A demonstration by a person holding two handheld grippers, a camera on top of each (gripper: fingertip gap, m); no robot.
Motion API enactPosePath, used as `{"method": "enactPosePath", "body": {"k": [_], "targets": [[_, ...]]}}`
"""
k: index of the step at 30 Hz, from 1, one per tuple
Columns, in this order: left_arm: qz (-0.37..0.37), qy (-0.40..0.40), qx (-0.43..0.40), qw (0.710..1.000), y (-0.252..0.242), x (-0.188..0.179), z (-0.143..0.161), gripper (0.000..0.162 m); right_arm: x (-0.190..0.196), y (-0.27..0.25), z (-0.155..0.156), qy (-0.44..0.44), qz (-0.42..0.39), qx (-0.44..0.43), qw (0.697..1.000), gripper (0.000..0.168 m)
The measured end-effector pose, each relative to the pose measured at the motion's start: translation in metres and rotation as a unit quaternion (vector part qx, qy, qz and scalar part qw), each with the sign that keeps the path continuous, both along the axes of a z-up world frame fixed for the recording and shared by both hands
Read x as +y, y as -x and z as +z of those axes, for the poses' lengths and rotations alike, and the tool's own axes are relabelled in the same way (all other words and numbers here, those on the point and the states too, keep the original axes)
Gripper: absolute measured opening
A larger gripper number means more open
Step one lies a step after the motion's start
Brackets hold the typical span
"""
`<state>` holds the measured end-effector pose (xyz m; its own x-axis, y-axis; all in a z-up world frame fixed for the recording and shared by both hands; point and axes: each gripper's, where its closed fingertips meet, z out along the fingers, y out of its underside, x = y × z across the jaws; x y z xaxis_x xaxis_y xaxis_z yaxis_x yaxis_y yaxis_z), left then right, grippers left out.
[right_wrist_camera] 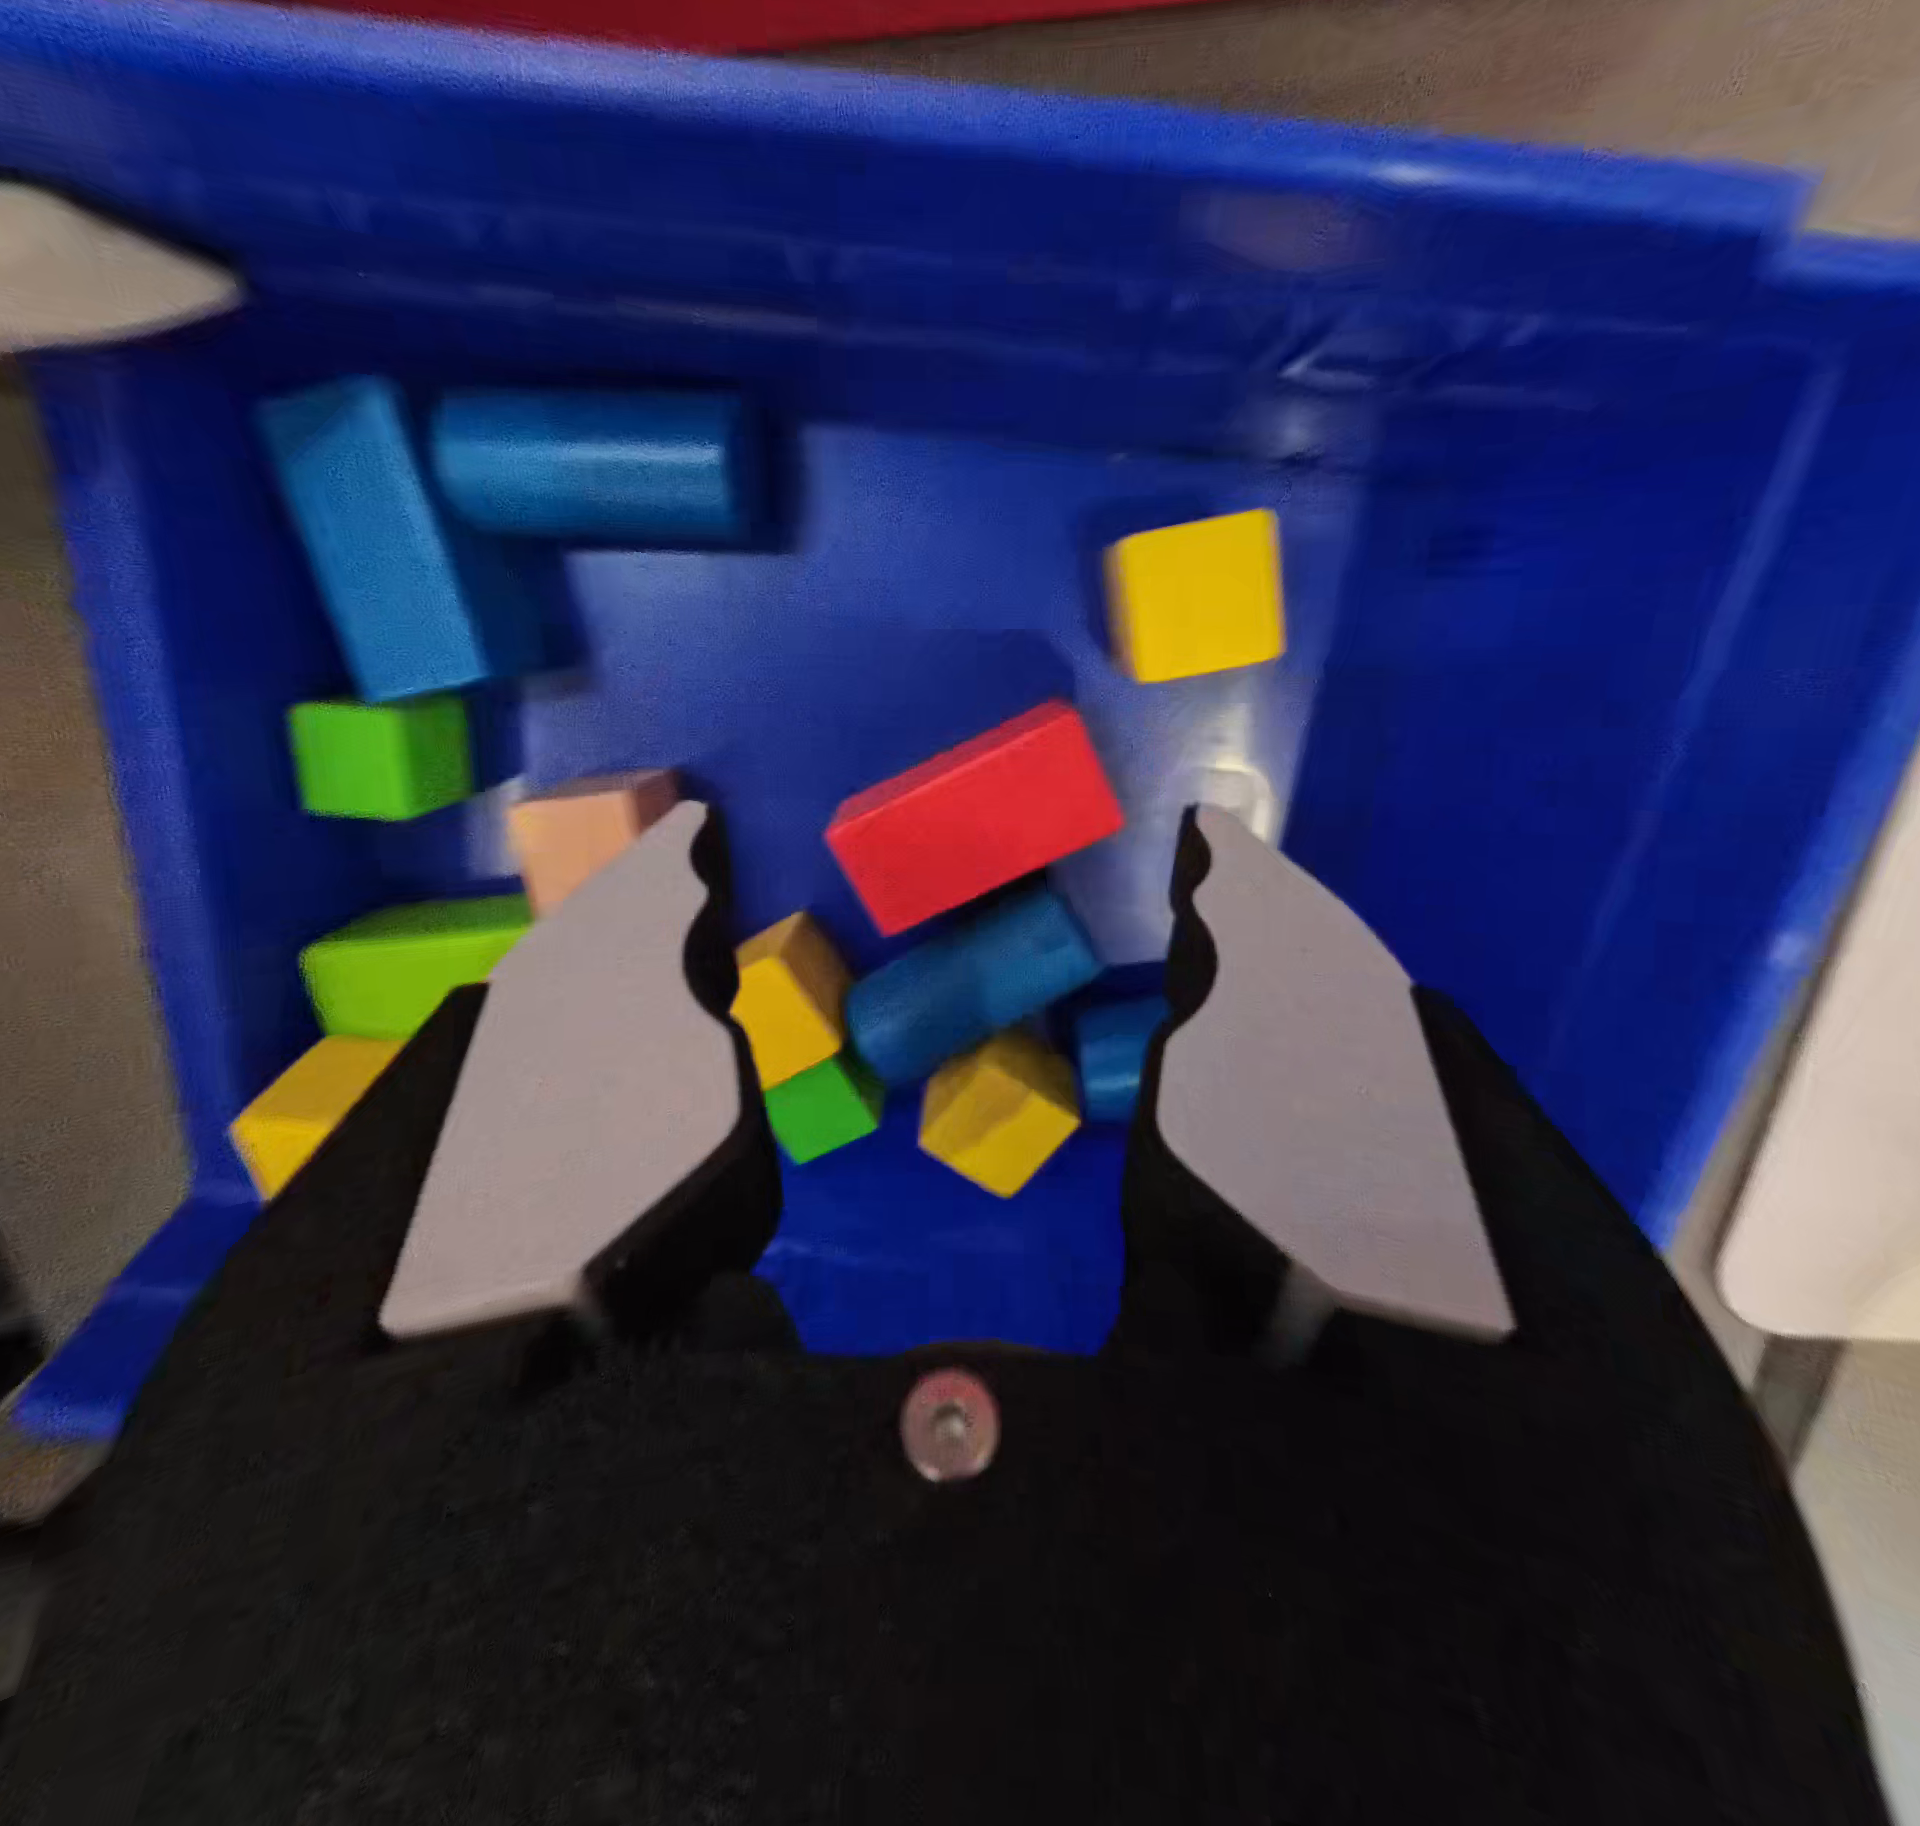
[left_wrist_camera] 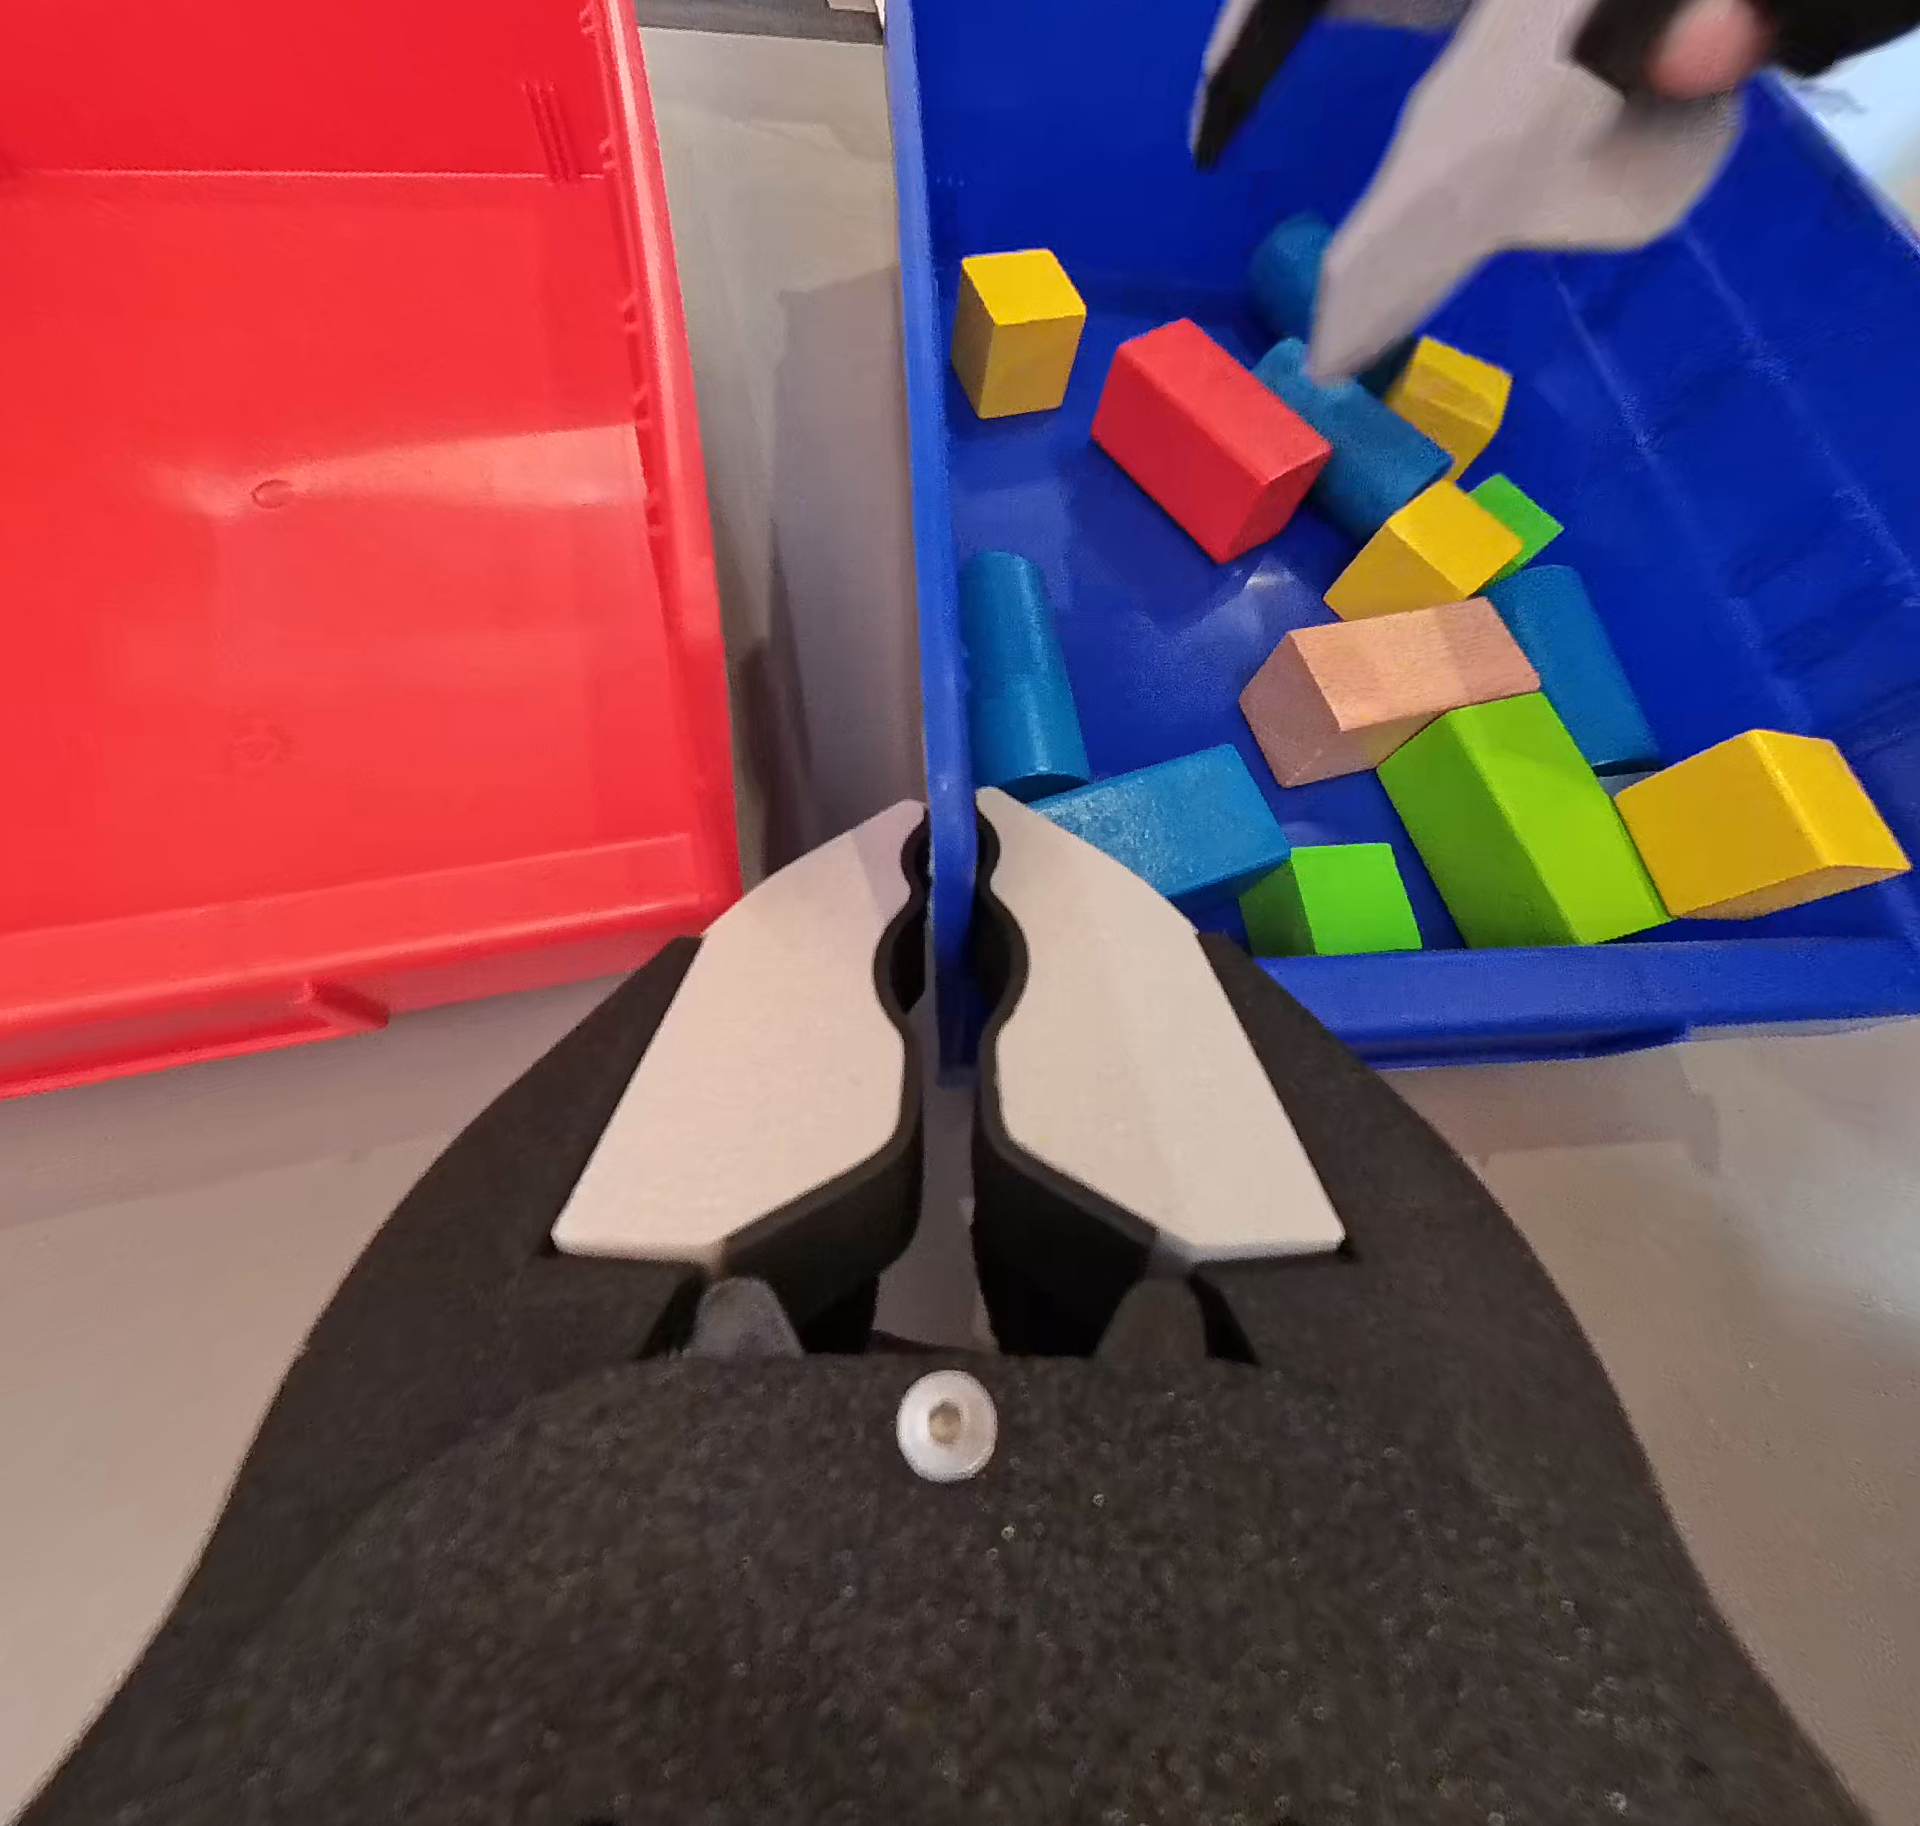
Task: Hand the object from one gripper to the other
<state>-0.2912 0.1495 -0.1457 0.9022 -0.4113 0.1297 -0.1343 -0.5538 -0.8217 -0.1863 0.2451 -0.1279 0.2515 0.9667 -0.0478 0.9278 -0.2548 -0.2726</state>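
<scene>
Right claw (right_wrist_camera: 951,820) agape over blue bin (right_wrist_camera: 935,249) — left claw (left_wrist_camera: 951,815) pinched, empty

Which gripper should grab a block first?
Probably the right gripper. It is open, over the blue bin, pointing down at the red block. The left gripper is almost shut, holds nothing, and sits at the bin's near corner.

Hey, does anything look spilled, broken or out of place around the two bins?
Nothing stands out. The blocks lie jumbled inside the blue bin, none outside it, and the red bin beside it holds none.
</scene>
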Motion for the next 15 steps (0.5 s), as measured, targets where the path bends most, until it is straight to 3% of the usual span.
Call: {"method": "enactPosePath", "body": {"k": [2,5,7,8,9,11,13,14,15], "targets": [[0.000,0.000,0.000,1.000,0.000,0.000,0.000,0.004,0.025,0.008,-0.013,-0.038,-0.031,0.002,0.999,0.107],[-0.002,0.000,0.000,1.000,0.000,0.000,0.000,0.004,0.041,0.020,-0.055,-0.037,-0.050,-0.016,0.998,0.121],[-0.003,0.001,-0.001,1.000,0.000,0.000,0.000,0.004,0.037,0.029,-0.072,-0.016,-0.047,-0.014,0.999,0.114],[-0.003,0.000,-0.001,1.000,0.000,0.000,0.000,0.004,0.034,0.032,-0.066,-0.023,-0.028,-0.003,0.999,0.083],[-0.003,0.000,-0.002,1.000,0.000,0.000,0.000,0.004,0.019,0.035,-0.058,0.008,0.008,0.016,1.000,0.035],[-0.005,-0.001,-0.003,1.000,0.000,0.000,0.000,0.004,-0.014,0.029,-0.045,0.079,0.019,0.009,0.997,0.034],[-0.005,0.000,-0.004,1.000,0.000,0.001,0.000,0.004,-0.059,-0.001,-0.039,0.180,0.049,-0.066,0.980,0.034],[-0.006,0.000,-0.005,1.000,0.000,0.001,0.000,0.004,-0.080,-0.013,-0.033,0.217,0.058,-0.087,0.970,0.051],[-0.007,0.001,-0.007,1.000,-0.001,0.001,0.000,0.004,-0.089,-0.023,-0.027,0.224,0.064,-0.099,0.967,0.052]]}}
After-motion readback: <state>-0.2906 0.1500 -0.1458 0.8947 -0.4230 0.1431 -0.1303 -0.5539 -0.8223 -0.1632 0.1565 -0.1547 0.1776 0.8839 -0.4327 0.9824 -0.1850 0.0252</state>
